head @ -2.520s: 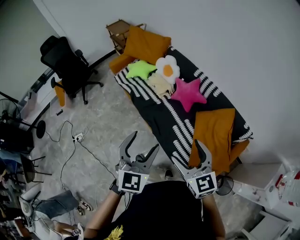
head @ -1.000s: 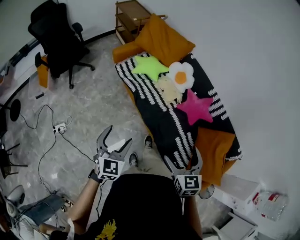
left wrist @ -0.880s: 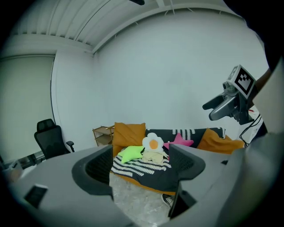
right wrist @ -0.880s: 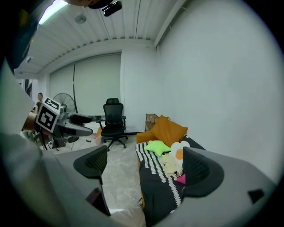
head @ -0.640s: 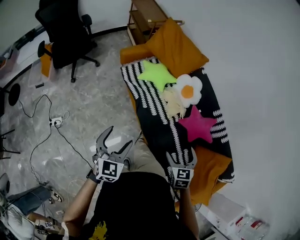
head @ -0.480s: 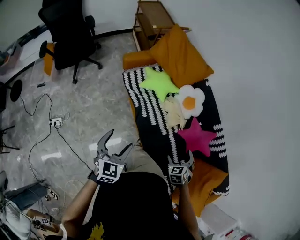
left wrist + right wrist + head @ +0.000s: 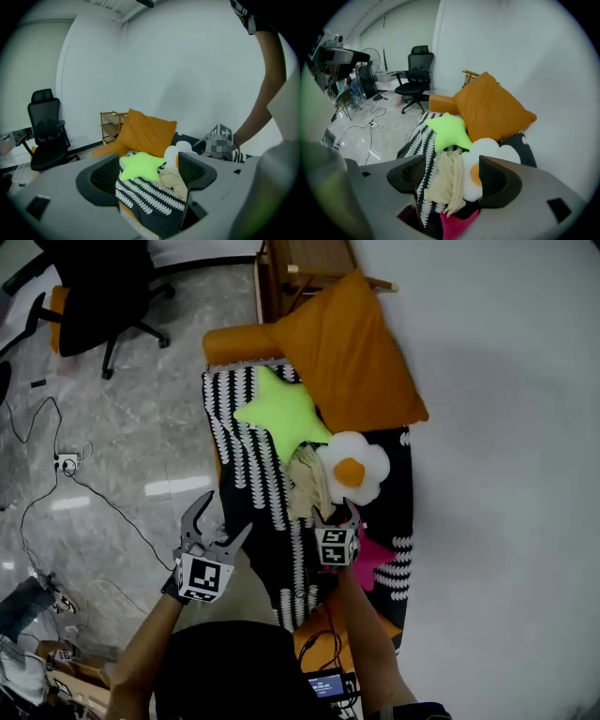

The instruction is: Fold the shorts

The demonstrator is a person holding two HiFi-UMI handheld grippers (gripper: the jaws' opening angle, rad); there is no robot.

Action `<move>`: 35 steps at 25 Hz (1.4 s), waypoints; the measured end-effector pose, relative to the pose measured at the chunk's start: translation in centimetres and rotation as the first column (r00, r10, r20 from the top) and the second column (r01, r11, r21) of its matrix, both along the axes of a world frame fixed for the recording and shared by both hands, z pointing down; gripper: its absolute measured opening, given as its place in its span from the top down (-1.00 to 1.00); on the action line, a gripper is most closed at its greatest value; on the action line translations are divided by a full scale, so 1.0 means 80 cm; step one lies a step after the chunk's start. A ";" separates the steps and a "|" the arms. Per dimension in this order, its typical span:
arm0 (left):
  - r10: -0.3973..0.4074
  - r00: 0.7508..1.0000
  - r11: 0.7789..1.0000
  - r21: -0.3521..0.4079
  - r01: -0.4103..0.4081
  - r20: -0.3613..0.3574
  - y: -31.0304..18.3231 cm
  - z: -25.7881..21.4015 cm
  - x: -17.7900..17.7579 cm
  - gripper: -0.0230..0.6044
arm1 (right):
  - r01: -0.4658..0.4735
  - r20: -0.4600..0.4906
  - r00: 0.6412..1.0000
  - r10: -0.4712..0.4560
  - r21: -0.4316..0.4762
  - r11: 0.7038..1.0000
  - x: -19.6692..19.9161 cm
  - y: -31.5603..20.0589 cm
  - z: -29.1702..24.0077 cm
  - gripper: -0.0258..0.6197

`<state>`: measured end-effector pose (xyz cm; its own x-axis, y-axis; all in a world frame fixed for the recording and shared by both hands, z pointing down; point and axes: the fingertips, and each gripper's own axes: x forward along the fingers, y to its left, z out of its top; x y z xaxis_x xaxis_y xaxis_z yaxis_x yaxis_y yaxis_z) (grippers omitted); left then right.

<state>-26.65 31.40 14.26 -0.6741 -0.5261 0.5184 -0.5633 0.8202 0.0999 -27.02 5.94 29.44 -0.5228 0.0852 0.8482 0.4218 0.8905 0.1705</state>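
Observation:
The beige shorts [image 7: 305, 482] lie crumpled on the black-and-white bed cover [image 7: 242, 460], between a green star pillow and a flower pillow. My right gripper [image 7: 336, 512] hangs just above their near end, pointing steeply down. In the right gripper view its jaws have just been closing and frame the shorts [image 7: 445, 180] without touching them, so the right gripper [image 7: 452, 180] is open and empty. My left gripper [image 7: 225, 517] is open and empty at the bed's left edge. In the left gripper view the shorts [image 7: 172, 180] lie beyond the left gripper [image 7: 150, 176].
A green star pillow [image 7: 277, 413], a white flower pillow [image 7: 352, 470], a pink star pillow [image 7: 375, 557] and a big orange pillow [image 7: 347, 348] crowd the bed. A wooden shelf [image 7: 300, 259] stands at its head. An office chair [image 7: 84, 306] and cables [image 7: 66, 465] are on the floor.
Both grippers have come forward and down to the bed. The right one has gone from the bed's foot to above the shorts, its jaws narrower. The left stays wide open.

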 end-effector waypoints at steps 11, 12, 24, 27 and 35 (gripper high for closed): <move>0.043 0.987 0.998 0.052 -0.036 -0.156 -0.104 0.166 -0.125 -0.33 | -0.053 -0.290 0.957 0.010 -0.142 0.988 -0.213 -0.014 0.282 0.22; 0.041 0.985 0.998 0.047 -0.034 -0.168 -0.105 0.182 -0.124 -0.33 | -0.077 -0.329 0.944 0.022 -0.155 0.985 -0.214 -0.011 0.309 0.21; 0.089 0.971 0.995 0.052 -0.080 -0.222 -0.084 0.153 -0.096 -0.33 | -0.128 -0.309 0.949 0.068 -0.179 0.975 -0.167 -0.006 0.196 0.84; 0.147 0.970 0.988 0.078 -0.134 -0.195 -0.073 0.115 -0.083 -0.33 | -0.061 -0.224 0.975 0.010 -0.222 0.973 -0.121 0.009 0.071 0.84; 0.469 0.875 0.880 0.151 -0.451 -0.116 -0.040 0.023 -0.088 -0.33 | -0.059 0.056 0.996 0.066 -0.115 0.992 -0.032 0.049 -0.246 0.84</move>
<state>-33.66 28.17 16.11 -0.2631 -0.8203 0.5078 -0.8460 0.4492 0.2873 -29.58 9.85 9.77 -0.5795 0.1447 0.8021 0.3568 0.9298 0.0900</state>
